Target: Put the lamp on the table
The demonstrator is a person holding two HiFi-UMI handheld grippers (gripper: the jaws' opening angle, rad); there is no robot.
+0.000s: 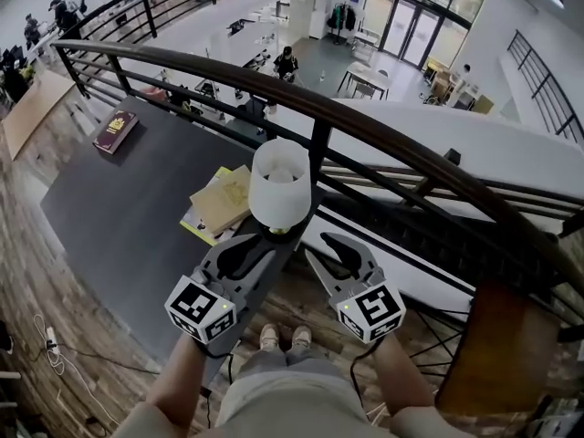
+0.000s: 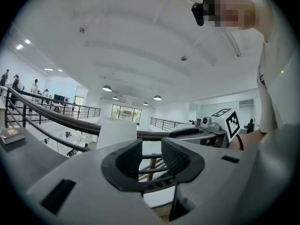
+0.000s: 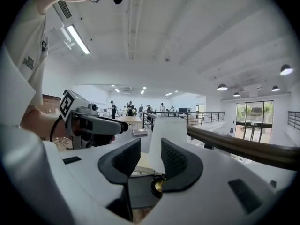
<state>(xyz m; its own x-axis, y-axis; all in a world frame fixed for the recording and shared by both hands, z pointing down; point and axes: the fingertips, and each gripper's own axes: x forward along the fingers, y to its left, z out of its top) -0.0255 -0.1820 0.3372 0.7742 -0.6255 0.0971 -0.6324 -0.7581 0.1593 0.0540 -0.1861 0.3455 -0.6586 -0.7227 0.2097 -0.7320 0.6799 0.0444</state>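
Mezzanine floor of wood planks (image 1: 32, 272) runs along a dark railing (image 1: 365, 121) that overlooks a bright lower hall with glass doors (image 1: 420, 21). Against the railing stands a dark grey counter (image 1: 109, 217).

At the counter's far end lies a red book (image 1: 115, 131). At its near end, by the railing, is a stack of yellow and tan papers (image 1: 219, 199). The lamp (image 1: 280, 182) stands upright on the counter's near corner, just beside the papers. Its white shade is seen from above and a brass base shows under it.

In the head view the person stands at that corner, shoes (image 1: 283, 338) visible below, and holds both grippers forward, side by side and roughly level. The left gripper (image 1: 260, 245) points at the lamp's base from close by; whether it touches I cannot tell. Its own view shows the jaws wide apart with nothing between the pads. Through the gap only railing bars appear, and the shade (image 2: 117, 134) rises beyond the left jaw.

The right gripper (image 1: 327, 243) sits just right of the lamp, its tips over the railing's edge. In its own view the jaws also stand wide and hold nothing. The shade (image 3: 168, 142) shows beyond the gap, and the brass base (image 3: 157, 185) peeks out low by the right jaw. Each gripper appears in the other's view, marker cube facing the camera.
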